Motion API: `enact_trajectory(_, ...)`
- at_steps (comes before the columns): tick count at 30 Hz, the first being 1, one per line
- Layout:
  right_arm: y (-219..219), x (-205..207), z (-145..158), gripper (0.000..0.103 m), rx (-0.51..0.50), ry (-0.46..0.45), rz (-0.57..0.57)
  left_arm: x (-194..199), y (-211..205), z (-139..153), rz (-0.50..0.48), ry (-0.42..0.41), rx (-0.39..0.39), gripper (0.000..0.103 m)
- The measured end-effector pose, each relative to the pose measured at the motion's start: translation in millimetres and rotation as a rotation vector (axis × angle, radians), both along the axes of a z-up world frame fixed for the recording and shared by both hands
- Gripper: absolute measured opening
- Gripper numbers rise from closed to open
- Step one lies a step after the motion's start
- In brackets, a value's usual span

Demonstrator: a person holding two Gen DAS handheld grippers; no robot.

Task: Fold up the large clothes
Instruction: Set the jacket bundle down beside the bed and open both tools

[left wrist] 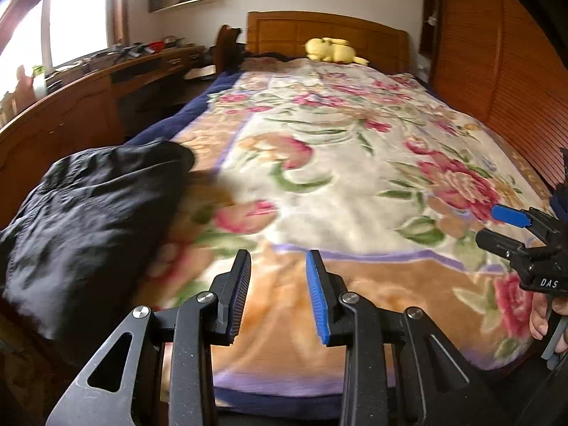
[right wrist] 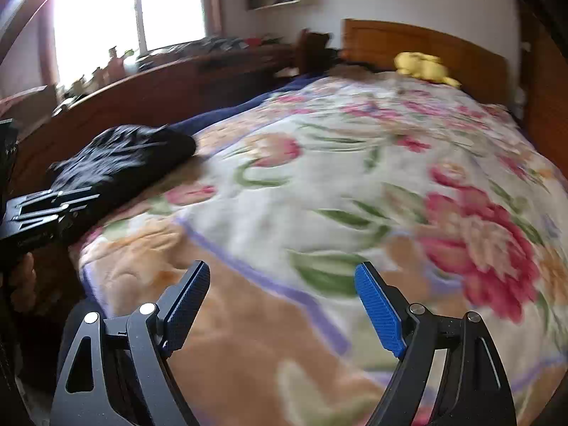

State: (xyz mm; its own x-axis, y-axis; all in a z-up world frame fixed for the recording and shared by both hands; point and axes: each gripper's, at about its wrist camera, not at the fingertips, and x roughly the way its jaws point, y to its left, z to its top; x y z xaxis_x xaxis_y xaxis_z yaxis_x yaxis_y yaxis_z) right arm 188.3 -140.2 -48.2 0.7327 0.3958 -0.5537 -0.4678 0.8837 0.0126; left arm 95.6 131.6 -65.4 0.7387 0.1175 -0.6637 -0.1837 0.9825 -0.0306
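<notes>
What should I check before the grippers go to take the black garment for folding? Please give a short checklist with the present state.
1. Left gripper empty, jaws apart: ok.
2. Right gripper empty, jaws wide apart: ok.
3. Black garment in view, at the bed's left edge: ok.
4. Garment spread flat for folding: not ok, it lies bunched up.
5. Room on the floral blanket to spread it: ok; only the yellow plush toy sits far off by the headboard.
6. Garment hanging off the bed edge: cannot tell.
</notes>
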Motion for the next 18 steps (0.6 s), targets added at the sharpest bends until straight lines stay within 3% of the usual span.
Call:
enact_trajectory(11,-82,-66,21,0.085,0.042,-0.036,-0.152,7,-79,16,-0.116,-0.025,-0.028,0.033)
enact_trajectory(18,-109,-113,49,0.085,0.061,-0.105,-0.212,1,-118,41,-0.170,-0.069,-0.018,0.033)
